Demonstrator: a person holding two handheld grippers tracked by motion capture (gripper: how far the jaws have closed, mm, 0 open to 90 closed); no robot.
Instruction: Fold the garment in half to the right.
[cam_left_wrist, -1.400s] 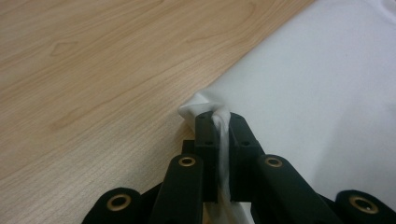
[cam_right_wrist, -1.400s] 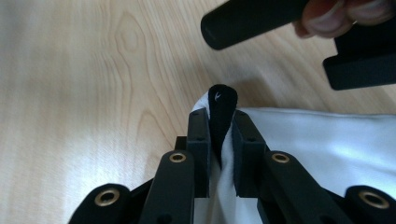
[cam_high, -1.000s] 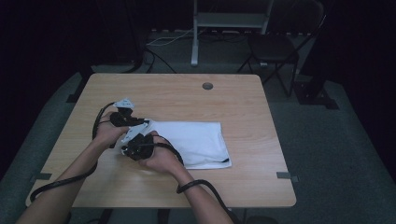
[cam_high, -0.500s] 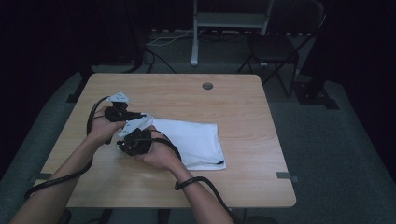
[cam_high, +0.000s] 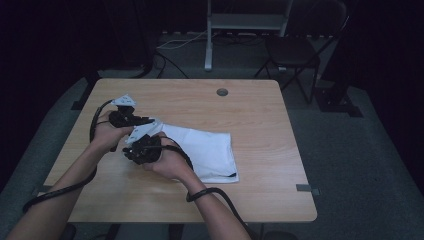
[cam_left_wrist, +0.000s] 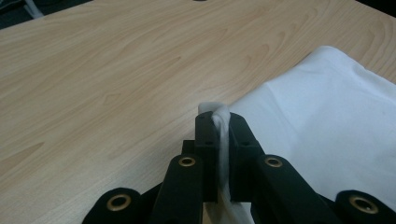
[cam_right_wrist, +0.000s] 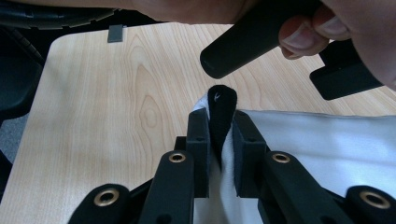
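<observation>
On the light wooden table with rounded corners (cam_high: 260, 125), the left gripper (cam_high: 148, 120) sits at about nine o'clock from the table's middle, held in the person's left hand (cam_high: 107, 134). In the left gripper view its two black jaws are closed tight on a thin bunched edge of the white folded cloth with a dark trim (cam_left_wrist: 327, 121), which stands up between the pads as a narrow ridge; the rest of the fabric spreads flat toward three o'clock of the jaws in that view, with bare wood at nine and twelve o'clock.

Just beside it, at about five o'clock from the left gripper in the high view, the right gripper (cam_high: 137, 146) rests in the person's right hand (cam_high: 170, 160). In the right gripper view its jaws are likewise pressed together on the cloth, pinching a fold where the dark trim loops up above the pads (cam_right_wrist: 220, 112); white fabric runs off toward three o'clock, and the other hand with its black handle shows at one o'clock.

In the high view the cloth lies flat near the table's middle, reaching from the two grippers toward four o'clock, its near edge marked by the dark trim. A small round grey grommet (cam_high: 222, 92) sits in the tabletop at twelve o'clock of the cloth, well apart from it.
</observation>
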